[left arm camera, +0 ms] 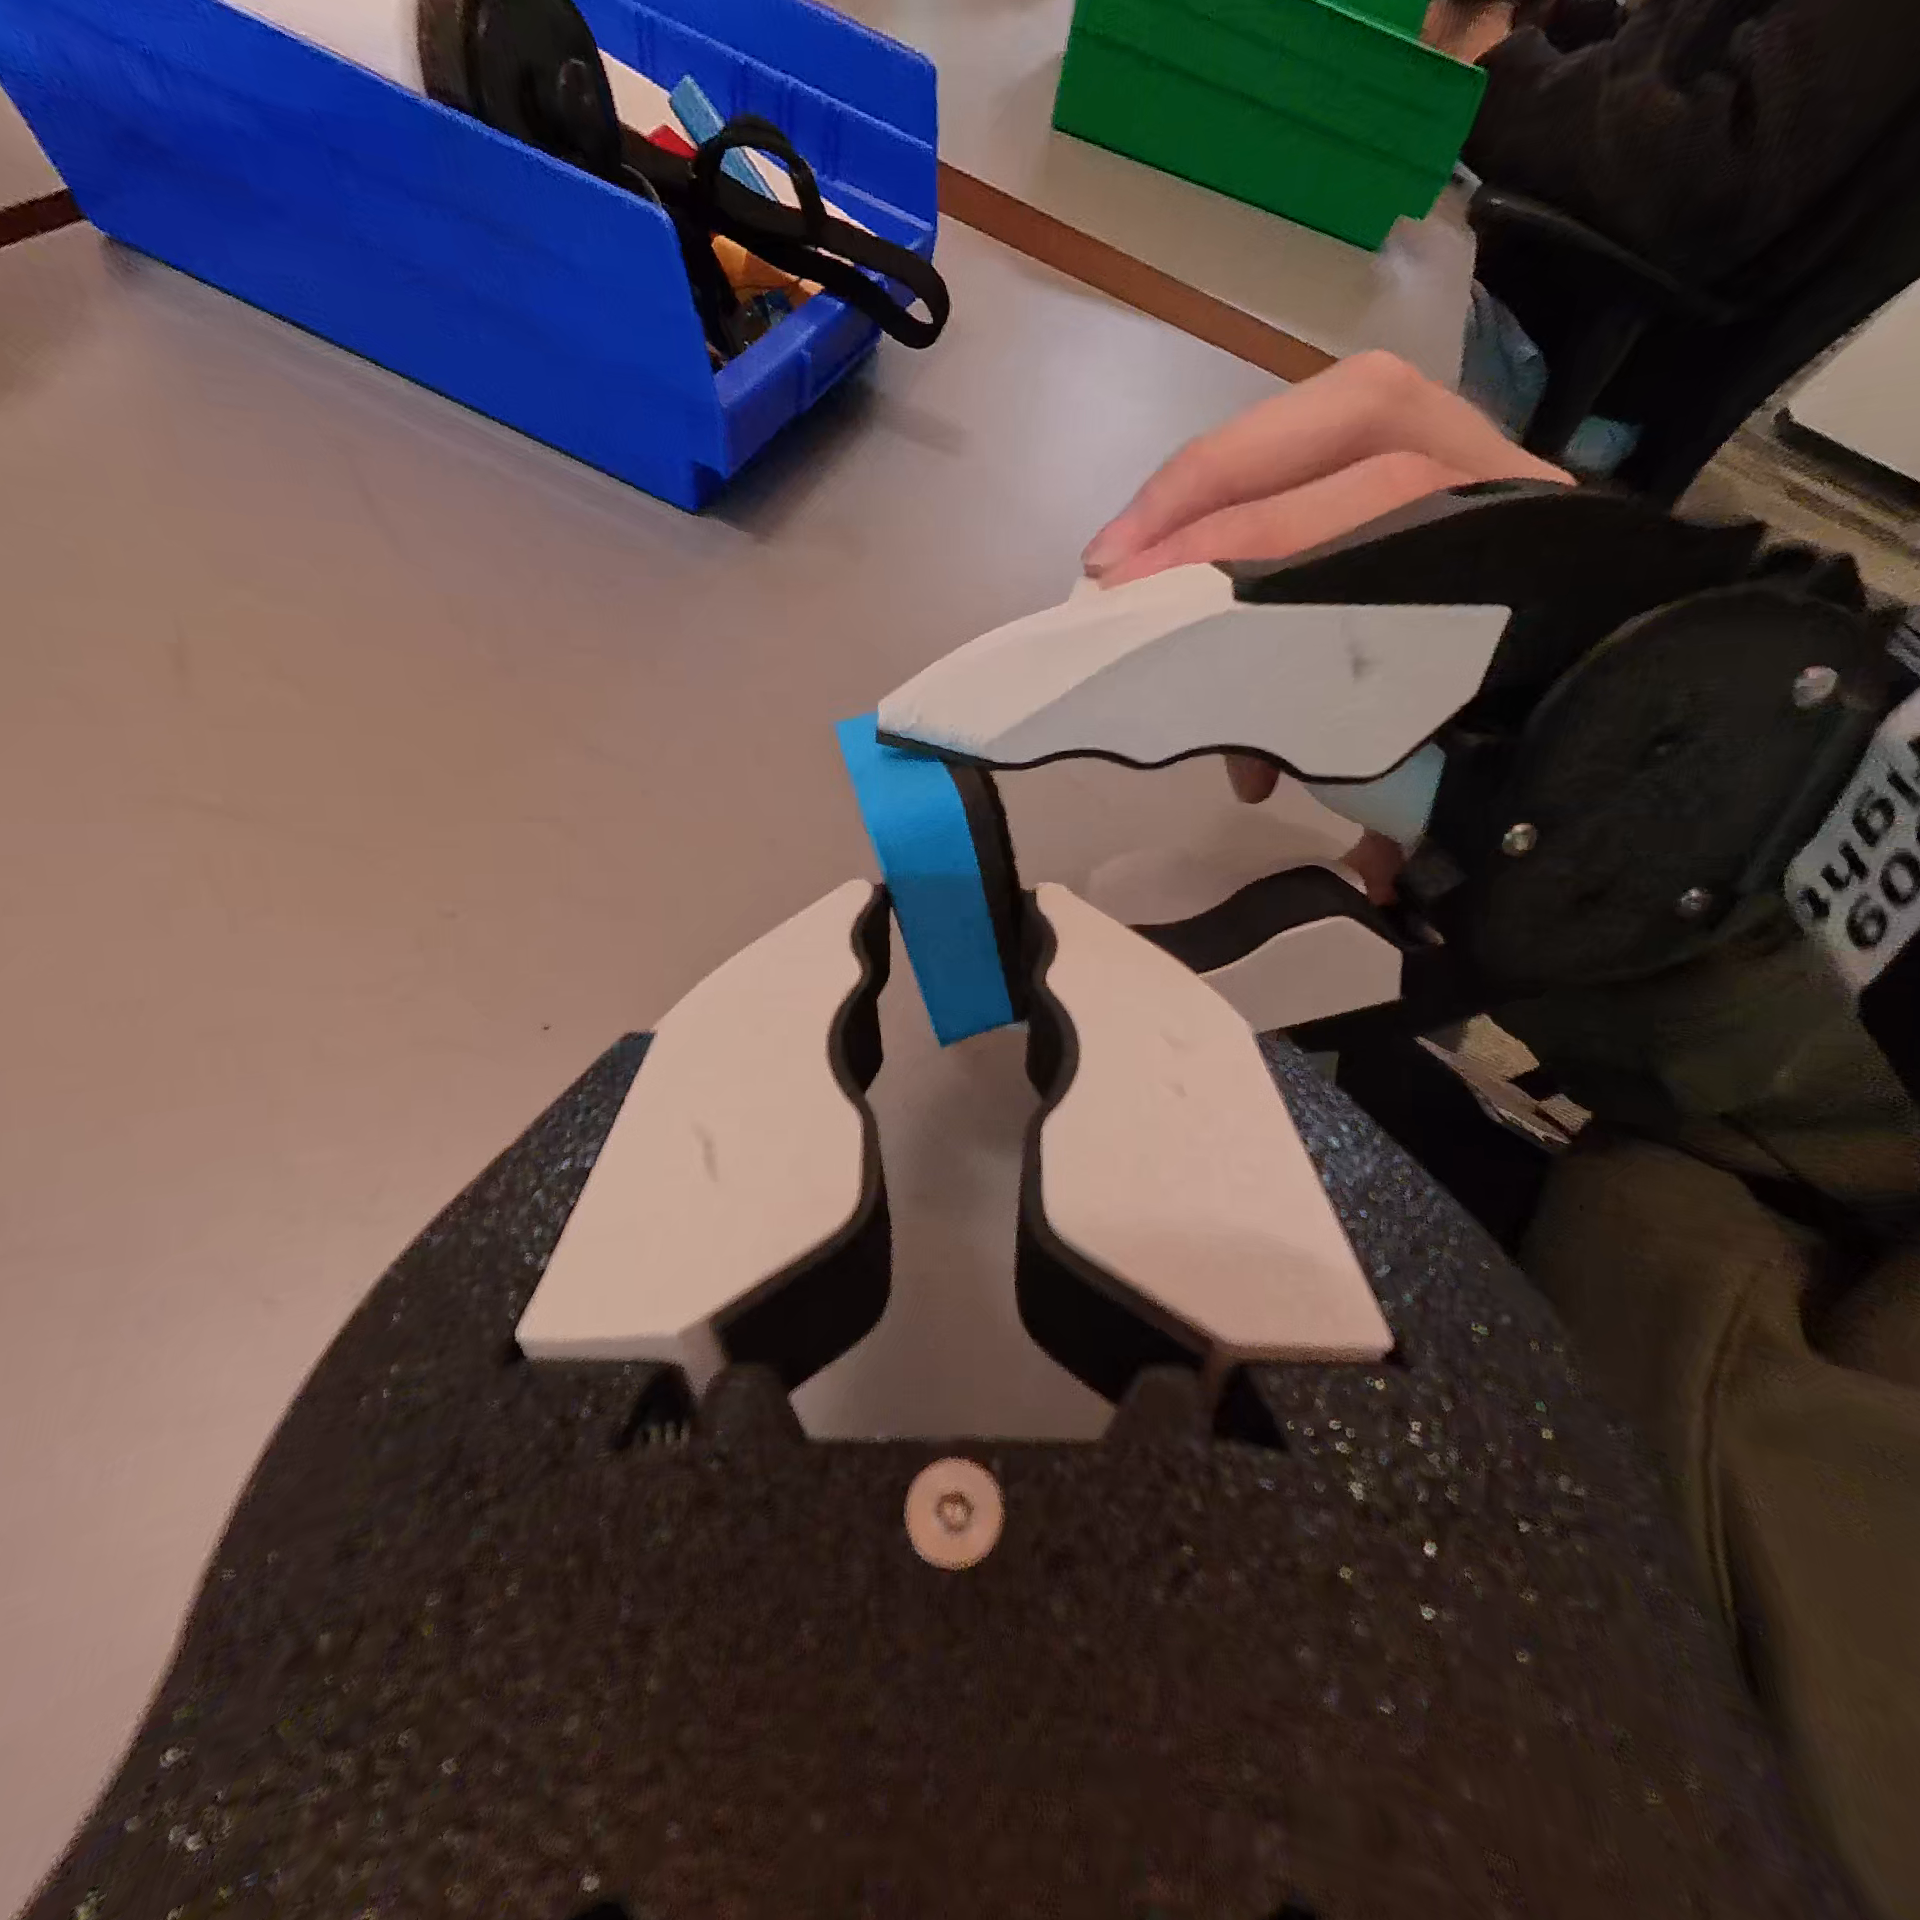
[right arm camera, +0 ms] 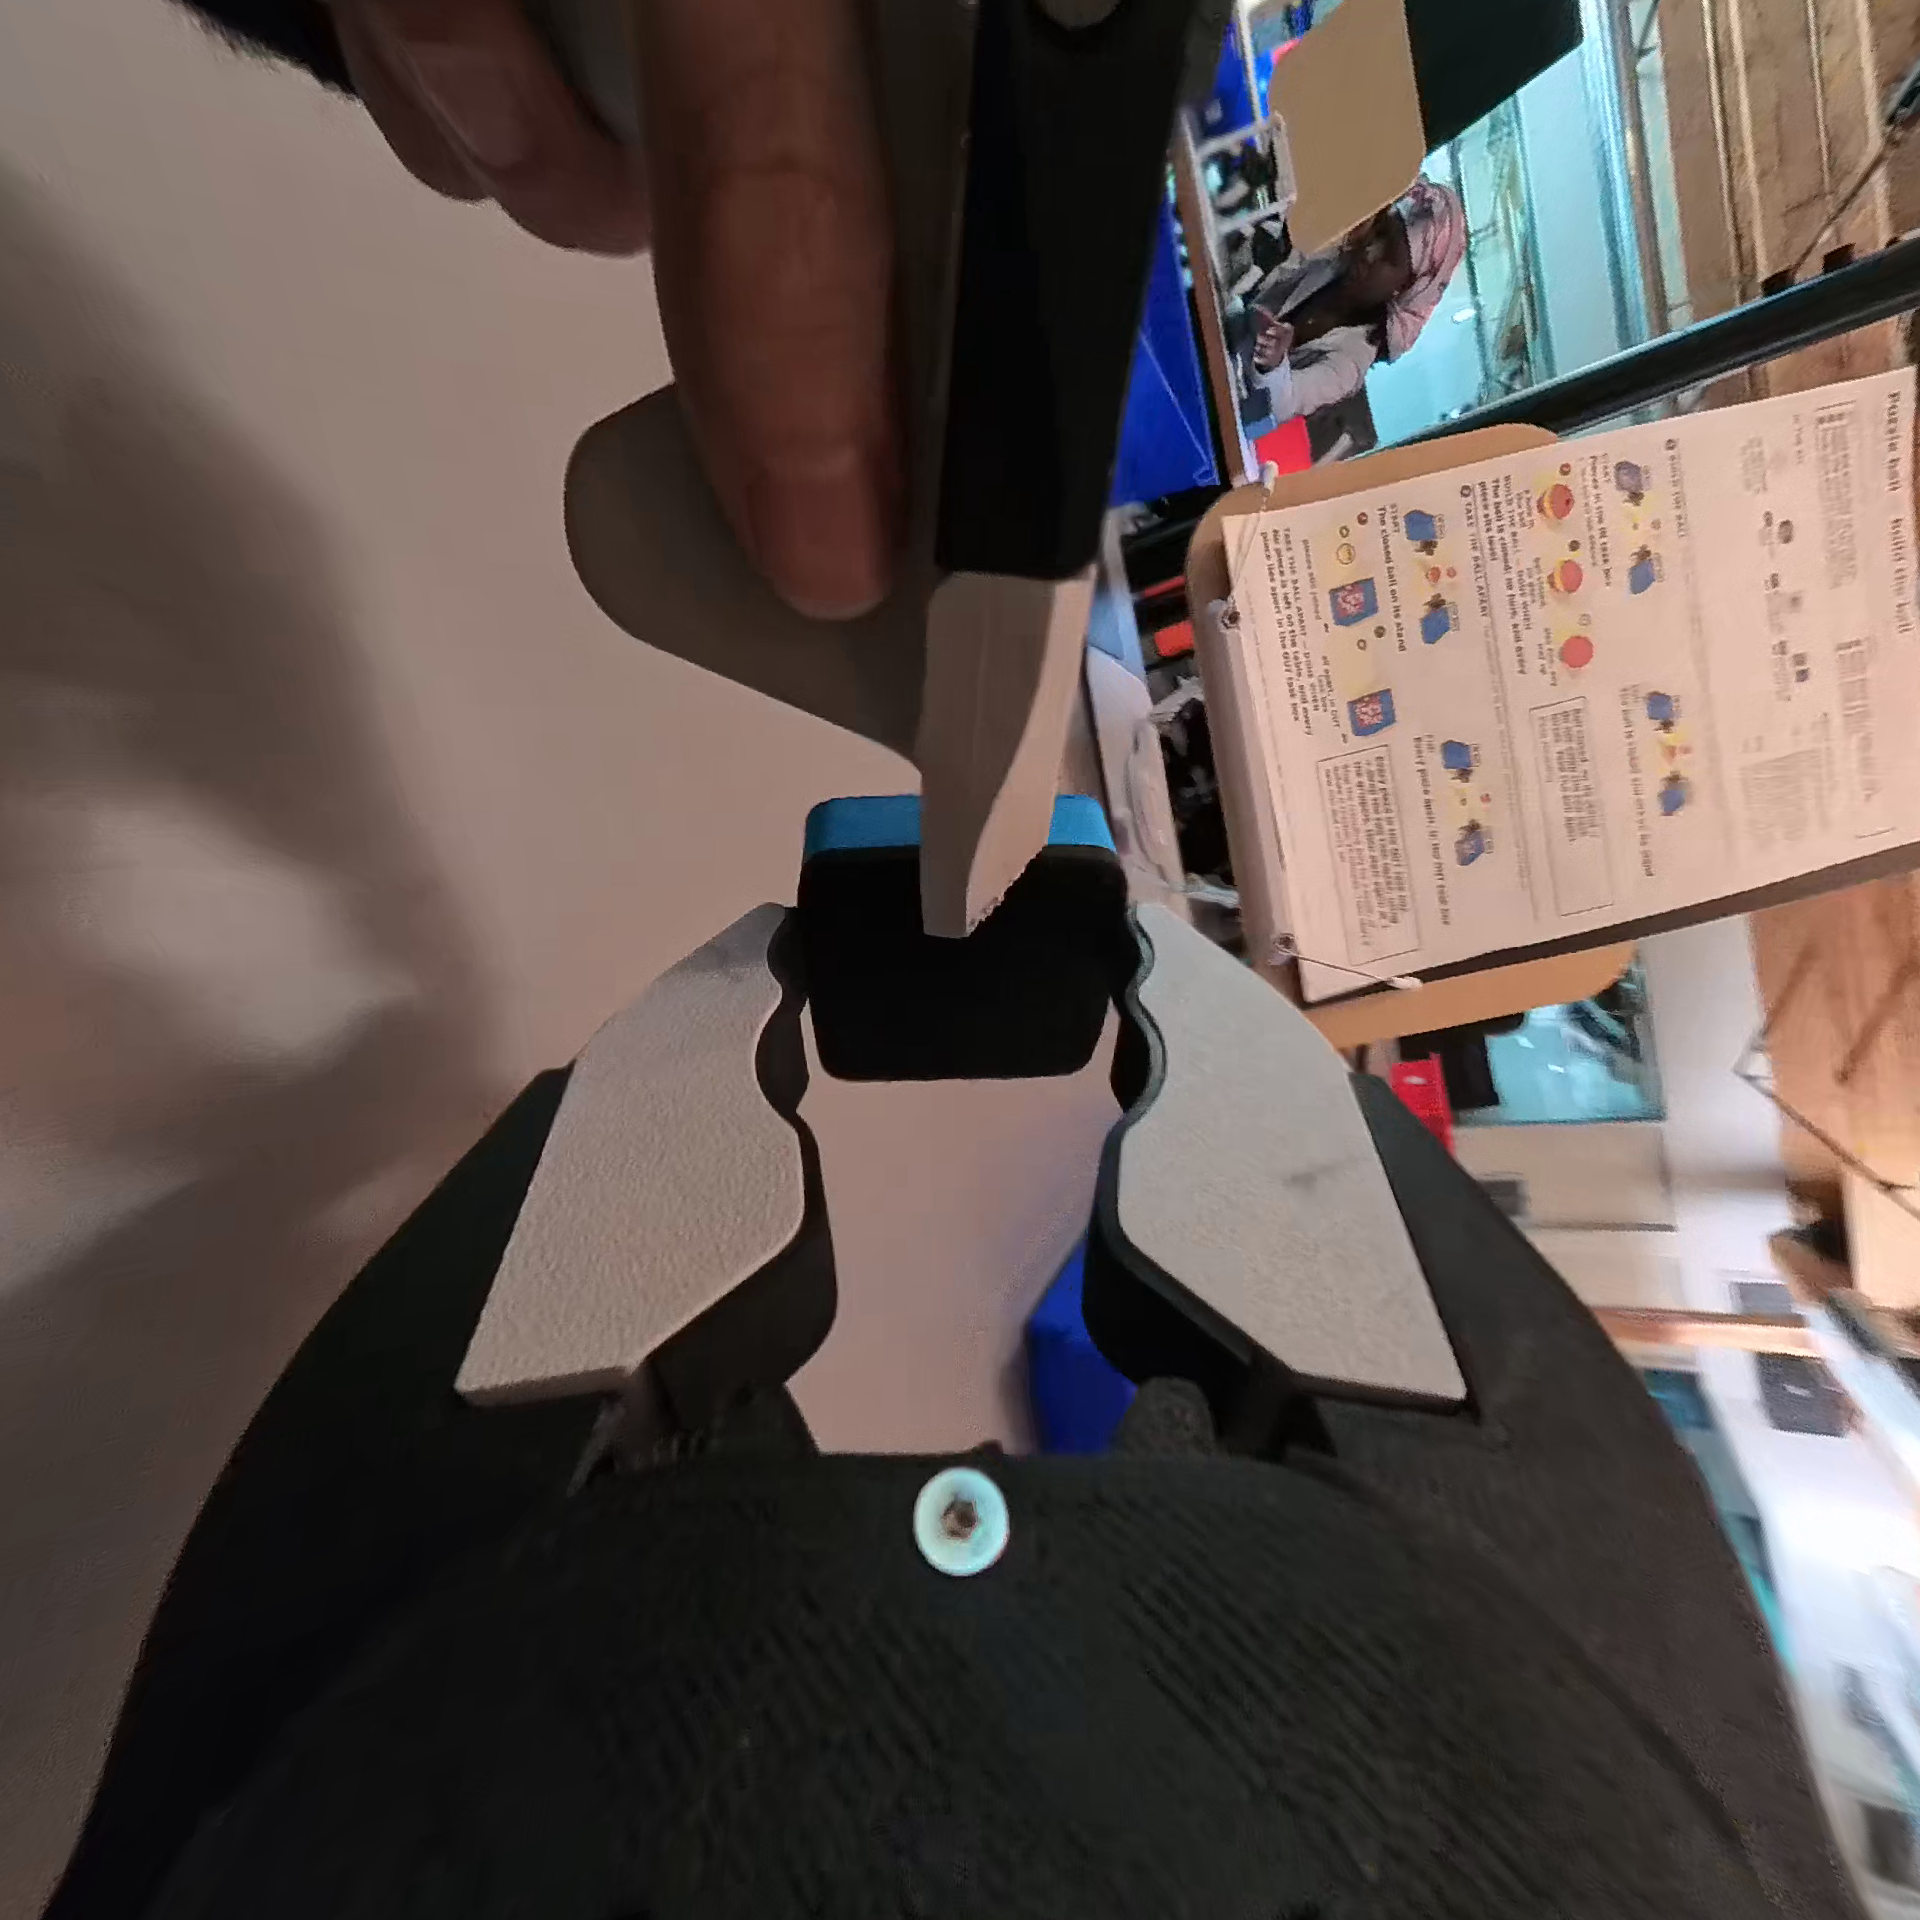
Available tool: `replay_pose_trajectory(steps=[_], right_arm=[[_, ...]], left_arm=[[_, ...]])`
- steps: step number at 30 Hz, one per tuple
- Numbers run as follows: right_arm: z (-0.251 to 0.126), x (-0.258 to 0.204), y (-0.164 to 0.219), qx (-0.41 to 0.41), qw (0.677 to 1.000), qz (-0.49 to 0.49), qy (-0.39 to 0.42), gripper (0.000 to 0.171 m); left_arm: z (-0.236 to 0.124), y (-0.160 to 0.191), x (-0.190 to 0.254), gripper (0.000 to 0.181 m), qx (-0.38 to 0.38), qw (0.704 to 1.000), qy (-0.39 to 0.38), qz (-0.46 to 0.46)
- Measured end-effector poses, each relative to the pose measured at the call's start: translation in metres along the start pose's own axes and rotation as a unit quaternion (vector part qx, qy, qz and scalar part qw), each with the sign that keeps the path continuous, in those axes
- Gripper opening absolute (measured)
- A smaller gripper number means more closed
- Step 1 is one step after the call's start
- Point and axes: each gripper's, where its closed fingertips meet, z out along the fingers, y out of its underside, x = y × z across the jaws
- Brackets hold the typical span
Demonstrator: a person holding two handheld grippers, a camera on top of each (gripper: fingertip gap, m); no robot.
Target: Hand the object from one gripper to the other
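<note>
The object is a flat block [left arm camera: 925,873], blue on one face and black on the other, held upright above the grey table [left arm camera: 312,675]. My left gripper [left arm camera: 961,914] is shut on it, one fingertip on the blue face and one on the black face. In the right wrist view my right gripper [right arm camera: 961,935] pinches the same block [right arm camera: 966,1008] across its two side edges. One finger [right arm camera: 987,748] of the left gripper comes down over the black face there. In the left wrist view the right gripper's upper finger [left arm camera: 1143,675] rests on the block's top edge; its lower fingertip is hidden.
A blue bin [left arm camera: 416,260] with black straps and other items stands at the back left. A green bin [left arm camera: 1247,114] stands at the back right. A hand [left arm camera: 1299,457] holds the right gripper. A printed sheet on a board [right arm camera: 1558,675] hangs at the right. The tips of both grippers are at nearly the same place.
</note>
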Motion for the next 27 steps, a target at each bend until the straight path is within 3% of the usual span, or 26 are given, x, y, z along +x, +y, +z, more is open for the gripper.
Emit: replay_pose_trajectory(steps=[3, 5, 7, 9, 11, 12, 16, 23, 25, 27], right_arm=[[-0.005, 0.005, -0.007, 0.06, 0.992, 0.108, -0.02, 0.065], [-0.012, 0.011, -0.016, 0.124, 0.962, 0.238, -0.059, 0.077], [-0.02, 0.024, -0.02, 0.187, 0.901, 0.381, -0.093, 0.08], [-0.026, 0.034, -0.023, 0.244, 0.817, 0.503, -0.141, 0.071], [-0.031, 0.036, -0.026, 0.281, 0.754, 0.565, -0.184, 0.061], [-0.032, 0.035, -0.028, 0.293, 0.737, 0.576, -0.197, 0.058], [-0.035, 0.034, -0.035, 0.317, 0.738, 0.564, -0.193, 0.037], [-0.029, 0.03, -0.033, 0.299, 0.757, 0.55, -0.188, 0.033], [-0.027, 0.037, -0.026, 0.289, 0.78, 0.537, -0.143, 0.029], [-0.021, 0.045, -0.011, 0.242, 0.834, 0.492, -0.059, 0.028]], left_arm=[[-0.004, -0.003, -0.006, 0.023, 0.02, 1.0, 0.009, -0.01], [-0.01, -0.007, -0.01, 0.023, 0.046, 0.999, 0.027, -0.008], [-0.019, -0.02, -0.003, 0.022, 0.105, 0.991, 0.083, -0.005], [-0.031, -0.031, 0.009, 0.022, 0.158, 0.975, 0.155, -0.004], [-0.038, -0.035, 0.016, 0.022, 0.188, 0.962, 0.2, -0.002], [-0.04, -0.036, 0.018, 0.022, 0.201, 0.957, 0.211, 0.001], [-0.043, -0.036, 0.021, 0.022, 0.221, 0.947, 0.233, 0.008], [-0.043, -0.034, 0.017, 0.022, 0.22, 0.949, 0.225, 0.016], [-0.039, -0.036, 0.007, 0.022, 0.222, 0.956, 0.192, -0.009], [-0.036, -0.042, -0.007, 0.041, 0.23, 0.962, 0.14, -0.045]])
